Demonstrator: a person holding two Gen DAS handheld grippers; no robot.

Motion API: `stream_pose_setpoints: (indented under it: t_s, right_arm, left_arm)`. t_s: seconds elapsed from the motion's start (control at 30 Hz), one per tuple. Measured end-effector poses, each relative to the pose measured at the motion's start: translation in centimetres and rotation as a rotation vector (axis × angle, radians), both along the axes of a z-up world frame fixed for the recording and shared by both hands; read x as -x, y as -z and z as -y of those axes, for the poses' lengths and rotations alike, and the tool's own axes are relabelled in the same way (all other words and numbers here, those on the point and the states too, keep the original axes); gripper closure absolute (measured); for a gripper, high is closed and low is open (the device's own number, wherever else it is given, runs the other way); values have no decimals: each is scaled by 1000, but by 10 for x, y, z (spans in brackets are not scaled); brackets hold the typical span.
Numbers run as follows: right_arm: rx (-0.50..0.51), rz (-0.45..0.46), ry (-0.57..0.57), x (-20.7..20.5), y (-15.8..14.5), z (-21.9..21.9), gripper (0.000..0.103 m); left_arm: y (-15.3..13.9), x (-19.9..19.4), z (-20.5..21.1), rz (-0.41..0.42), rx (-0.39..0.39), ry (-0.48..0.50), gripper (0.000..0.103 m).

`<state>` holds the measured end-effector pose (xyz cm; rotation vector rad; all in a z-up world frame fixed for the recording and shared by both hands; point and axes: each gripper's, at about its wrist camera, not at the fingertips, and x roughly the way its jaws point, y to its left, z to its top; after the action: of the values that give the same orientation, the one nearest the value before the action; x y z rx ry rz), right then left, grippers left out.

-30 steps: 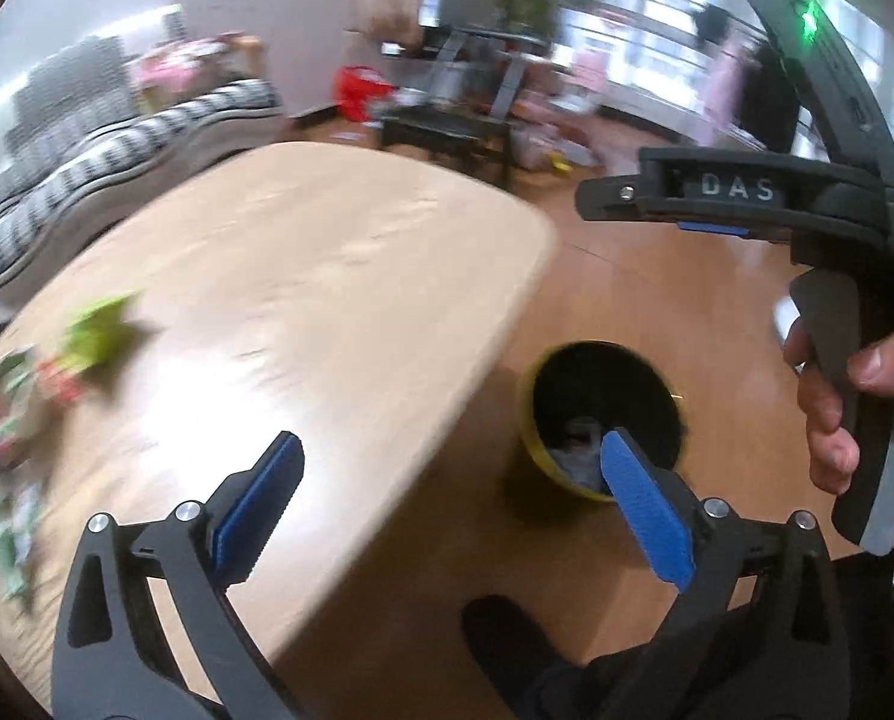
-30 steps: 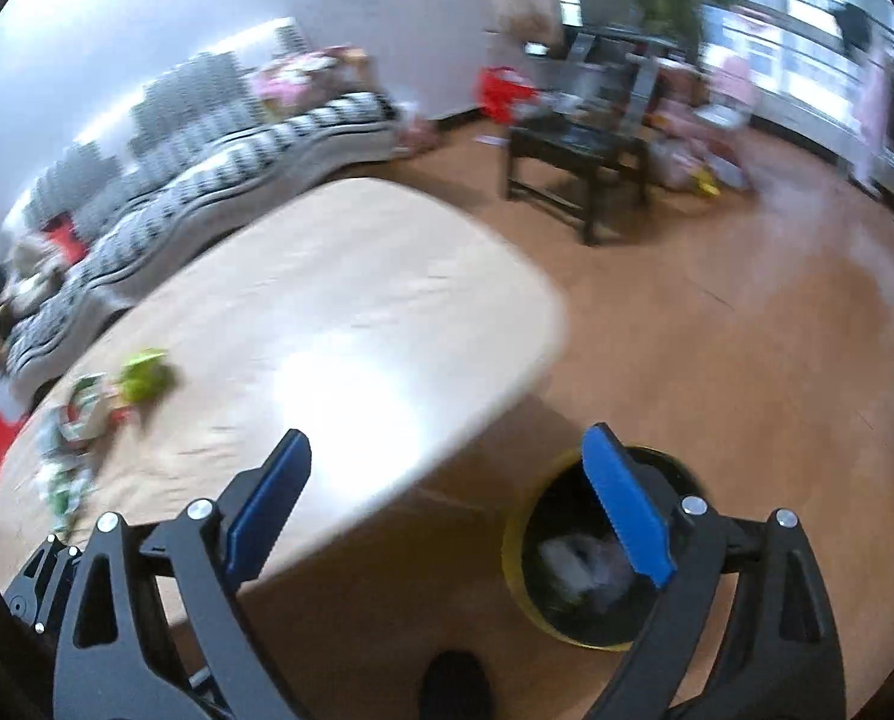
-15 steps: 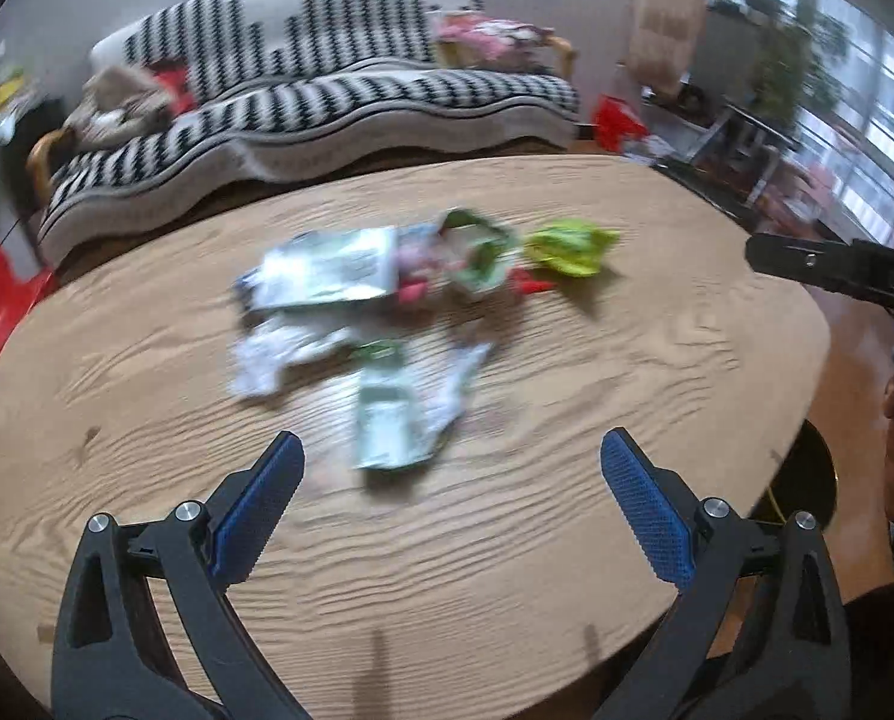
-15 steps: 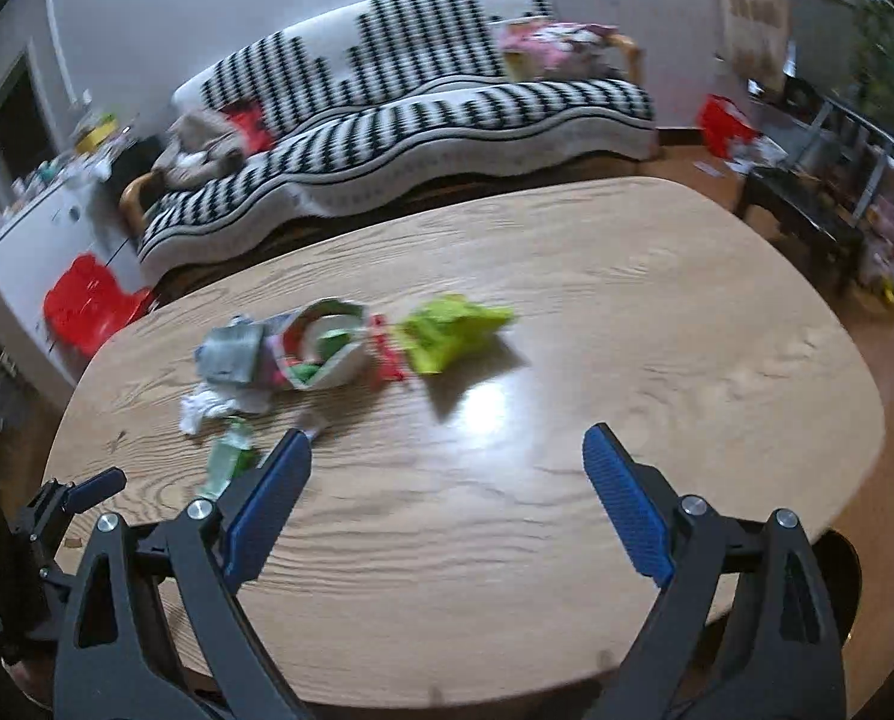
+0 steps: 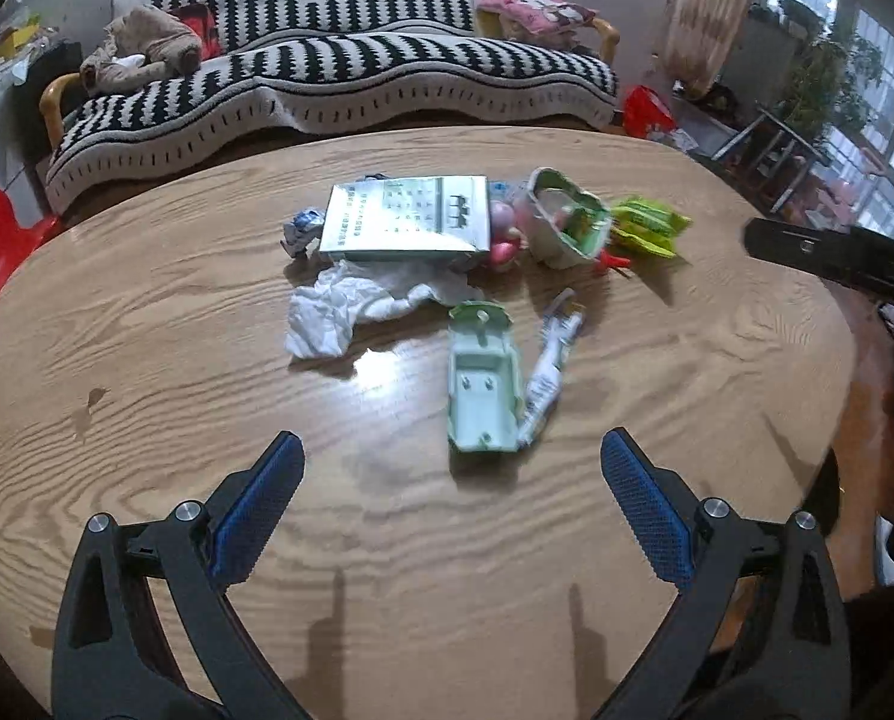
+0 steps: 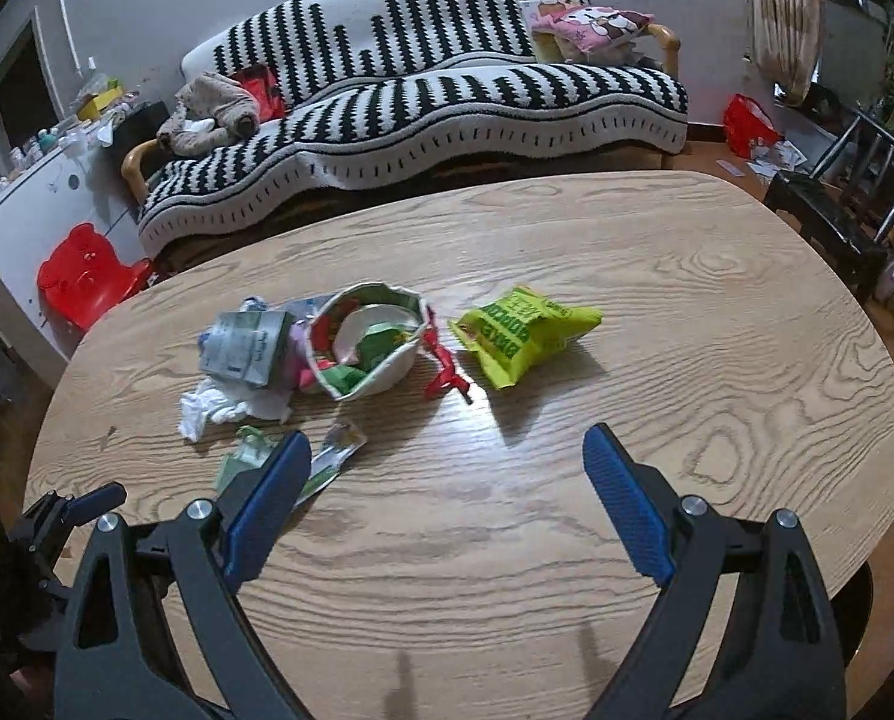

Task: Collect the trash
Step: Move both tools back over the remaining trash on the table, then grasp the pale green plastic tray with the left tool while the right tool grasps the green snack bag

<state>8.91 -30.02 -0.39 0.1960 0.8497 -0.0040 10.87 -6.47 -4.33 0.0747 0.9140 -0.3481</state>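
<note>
Looking across the room, the striped black-and-white sofa fills the top of both views, with a brown stuffed toy on its left end and a pink cushion at its right end. Below it the big oval wooden bench takes up the middle of each frame. All the trash sits in one loose cluster a bit above centre in the left wrist view, and left of centre in the right wrist view.

Biggest piece is a flat silver-green carton, lying on top of a crumpled white tissue. Just right of it is a squashed paper bowl tipped on its side with colourful scraps inside. Right of the bowl, a lime-green snack bag lies flat, with a small red wrapper between the two. Lower down in the cluster there's a pale green plastic tray, and touching its right edge a thin white sachet.

Both tools hover over the near edge of the bench, holding nothing. Left gripper has its blue pads spread wide, right gripper is spread just the same.
</note>
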Motion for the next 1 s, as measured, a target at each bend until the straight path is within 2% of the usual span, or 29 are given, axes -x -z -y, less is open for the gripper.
stream_pose_setpoints:
  t_s: [0.2, 0.33, 0.43, 0.63, 0.7, 0.8, 0.83, 0.87, 0.93, 1.0]
  right_arm:
    - [-6, -15, 50, -25, 15, 25, 14]
    - [-3, -35, 75, -49, 34, 40, 14]
    - [0, -51, 79, -65, 48, 46, 14]
    - [-121, -67, 94, -97, 73, 60, 14]
    - [-167, -71, 108, -106, 81, 65, 14]
    - [-209, -88, 121, -118, 90, 69, 17]
    - [-207, -70, 124, -119, 89, 69, 29]
    - [-219, -78, 115, -122, 90, 68, 35]
    - [-235, -66, 102, -122, 87, 68, 51]
    - [-220, -64, 97, -122, 82, 66, 54]
  left_arm:
    - [23, -26, 14, -15, -55, -9, 7]
    - [32, -41, 11, -40, -24, -45, 7]
    - [40, -50, 14, -56, -31, -39, 7]
    - [49, -62, 22, -48, -48, -34, 10]
    - [47, -64, 24, -38, -55, -31, 17]
    - [43, -63, 26, -33, -50, -34, 42]
    - [41, -63, 26, -36, -46, -33, 58]
    - [40, -63, 26, -45, -36, -32, 69]
    - [40, -62, 25, -56, -30, -32, 70]
    - [37, -58, 26, -47, -48, -31, 70]
